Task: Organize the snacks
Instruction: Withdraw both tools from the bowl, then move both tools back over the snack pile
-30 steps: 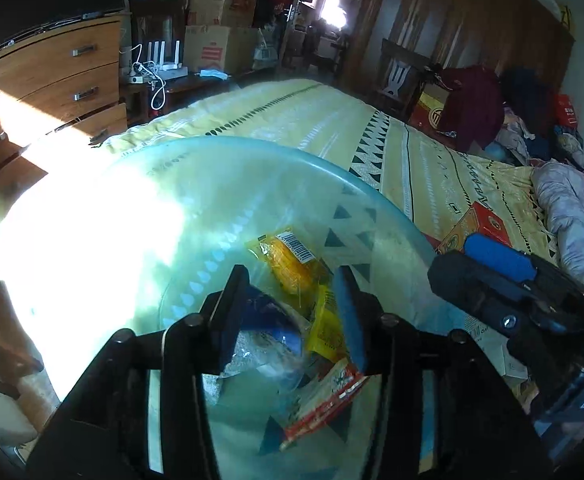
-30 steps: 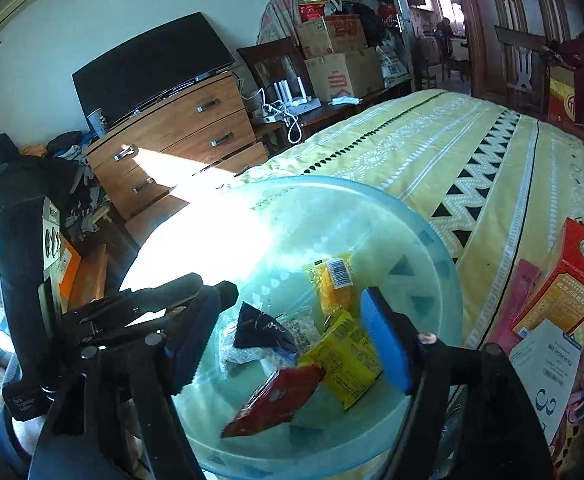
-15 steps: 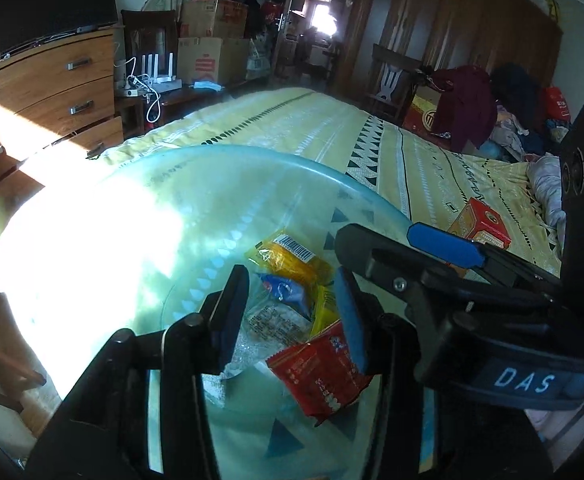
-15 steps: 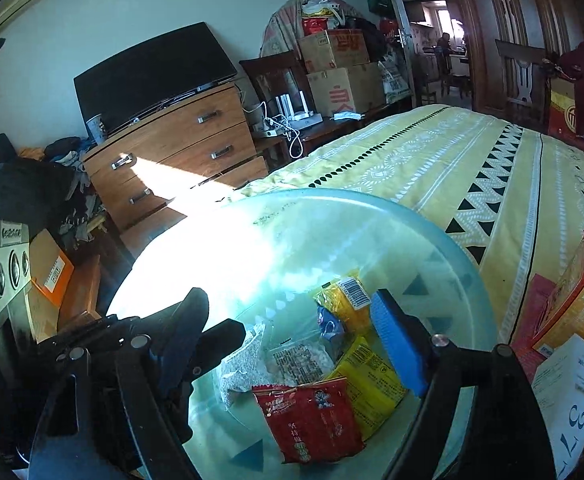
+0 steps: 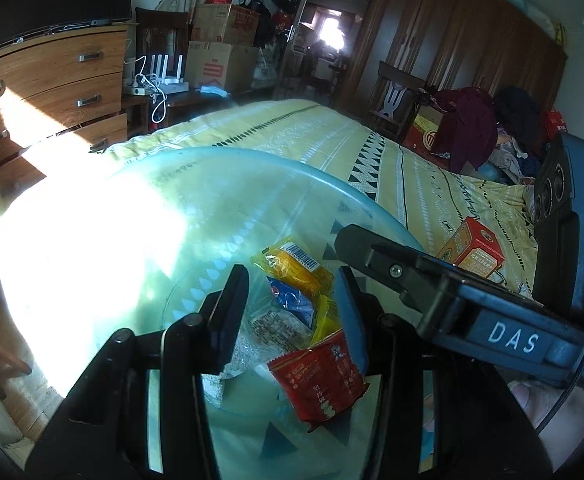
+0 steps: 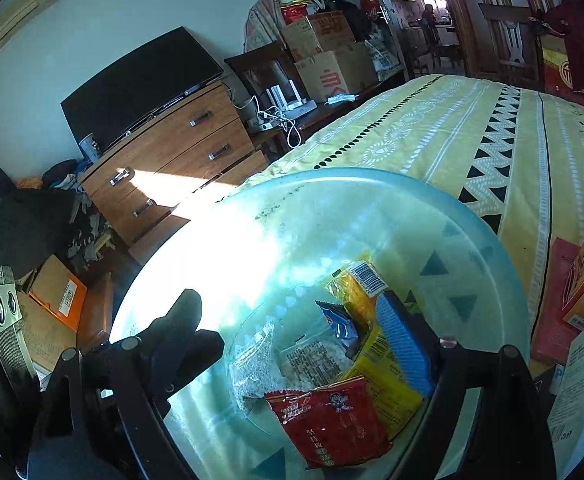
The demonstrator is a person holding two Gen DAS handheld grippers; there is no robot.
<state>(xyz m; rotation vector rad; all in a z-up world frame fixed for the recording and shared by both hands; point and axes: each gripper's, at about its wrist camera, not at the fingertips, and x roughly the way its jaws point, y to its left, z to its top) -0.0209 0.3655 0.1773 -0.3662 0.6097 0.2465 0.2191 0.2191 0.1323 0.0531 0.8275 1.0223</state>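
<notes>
A bed [image 6: 471,136] with a yellow patterned cover fills the background, and on its near end rests a large translucent blue-green bowl [image 6: 443,200], sunlit on its left side. An orange carton [image 5: 473,246] lies on the cover to the right, outside the bowl. In the bowl's bottom the snacks sit in a loose heap: a red packet [image 6: 327,420] nearest the cameras, a yellow packet [image 6: 387,384] under its right edge, a clear bag of pale grains [image 6: 307,364] to the left, a small blue packet [image 6: 341,326] behind, and an orange-yellow packet with a barcode [image 6: 355,284] farthest back.

The right gripper [image 6: 292,344] hangs over the heap with its jaws spread wide and nothing pinched; they have just been opening further, and the red packet lies free below and between them. The left gripper [image 5: 292,312] hovers over the same heap from the left, jaws partly apart and empty, with the right tool crossing in front of its right finger.

The red packet lies just below the right jaws, slightly toward the right finger, its long axis running from near right to far left, tilted against the line of the fingers. The right hand looks the nearer of the two, so any next pick from the heap would likely fall to it; the orange carton is still outside the bowl.
</notes>
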